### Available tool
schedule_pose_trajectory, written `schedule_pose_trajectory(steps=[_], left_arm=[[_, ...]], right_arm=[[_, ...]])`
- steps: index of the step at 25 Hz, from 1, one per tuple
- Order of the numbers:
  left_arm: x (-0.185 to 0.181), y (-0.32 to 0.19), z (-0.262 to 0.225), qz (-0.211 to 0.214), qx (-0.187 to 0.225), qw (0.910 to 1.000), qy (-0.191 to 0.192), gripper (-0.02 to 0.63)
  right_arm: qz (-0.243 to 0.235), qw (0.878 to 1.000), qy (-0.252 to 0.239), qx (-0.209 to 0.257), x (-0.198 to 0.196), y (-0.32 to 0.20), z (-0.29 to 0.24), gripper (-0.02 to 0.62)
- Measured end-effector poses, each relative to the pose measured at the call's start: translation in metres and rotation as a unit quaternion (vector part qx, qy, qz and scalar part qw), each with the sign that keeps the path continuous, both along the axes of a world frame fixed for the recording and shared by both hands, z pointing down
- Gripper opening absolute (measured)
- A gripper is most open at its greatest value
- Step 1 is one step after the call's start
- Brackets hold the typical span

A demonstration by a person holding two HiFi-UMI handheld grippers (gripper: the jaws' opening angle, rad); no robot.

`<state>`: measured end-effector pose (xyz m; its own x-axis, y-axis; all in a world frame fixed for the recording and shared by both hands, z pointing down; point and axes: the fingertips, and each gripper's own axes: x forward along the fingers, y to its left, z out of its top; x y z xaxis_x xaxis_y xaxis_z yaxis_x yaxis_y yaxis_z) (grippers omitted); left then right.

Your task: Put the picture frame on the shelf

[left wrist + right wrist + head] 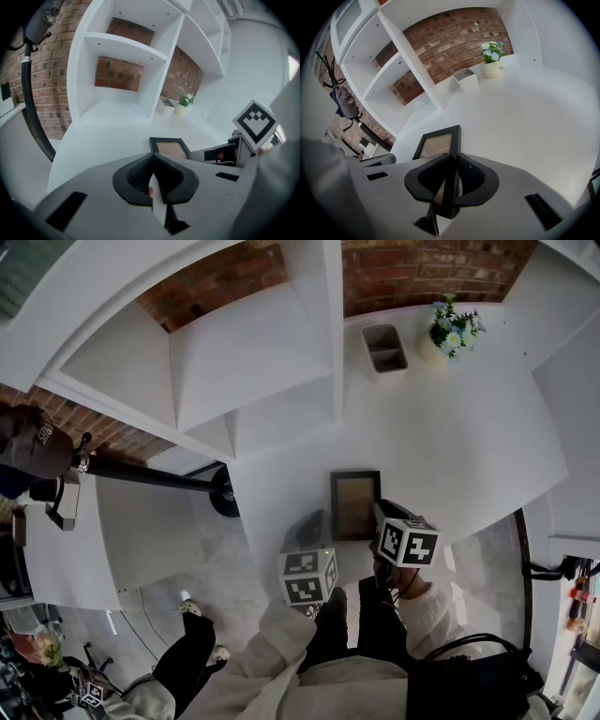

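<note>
The black picture frame (pixel 355 504) with a tan inside lies flat on the white table (pixel 450 456), near its front edge. My right gripper (pixel 379 515) is at the frame's right side. In the right gripper view the jaws of my right gripper (pixel 451 185) are shut on the right edge of the frame (pixel 437 145). My left gripper (pixel 306 532) hovers just left of the frame, apart from it. In the left gripper view my left gripper (pixel 157 190) has its jaws together with only a pale sliver between them, and the frame (pixel 169 147) lies ahead.
White shelf compartments (pixel 253 362) with a brick back stand at the table's far left. A small white bin (pixel 383 348) and a potted flower (pixel 453 331) sit at the back. A black pole (pixel 150 474) crosses at left. A person's legs (pixel 192 652) show at lower left.
</note>
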<state>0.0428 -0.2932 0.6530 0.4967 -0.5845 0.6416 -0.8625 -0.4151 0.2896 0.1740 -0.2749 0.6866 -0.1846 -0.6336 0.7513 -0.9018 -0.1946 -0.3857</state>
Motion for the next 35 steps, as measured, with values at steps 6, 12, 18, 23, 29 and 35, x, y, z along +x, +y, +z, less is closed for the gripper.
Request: schedule_pose_trajectory(steps=[6,12,18,23,29,35], left_arm=[[-0.008,-0.005,-0.015,-0.014,0.013,0.9998,0.007,0.008],[-0.017,-0.012,-0.041,-0.038,0.035,0.9984,0.022,0.008],[-0.032,-0.02,-0.076,-0.062,0.068,0.9952,0.034,0.008],[-0.049,-0.028,-0.102,-0.089,0.093,0.9909,0.037,0.008],[-0.083,-0.036,-0.126,-0.129,0.121,0.9838,0.028,0.008],[-0.107,-0.037,-0.136,-0.155,0.134,0.9786,0.018,0.008]], right_arm=[[-0.009,1.0,0.003,0.021,-0.004,-0.001,-0.023,0.075],[-0.03,0.998,0.014,0.048,-0.011,-0.011,-0.058,0.075],[-0.05,0.996,0.022,0.077,-0.023,-0.02,-0.093,0.075],[-0.075,0.992,0.023,0.1,-0.039,-0.033,-0.118,0.075],[-0.11,0.985,0.017,0.129,-0.066,-0.053,-0.143,0.075],[-0.135,0.979,0.018,0.151,-0.085,-0.062,-0.158,0.075]])
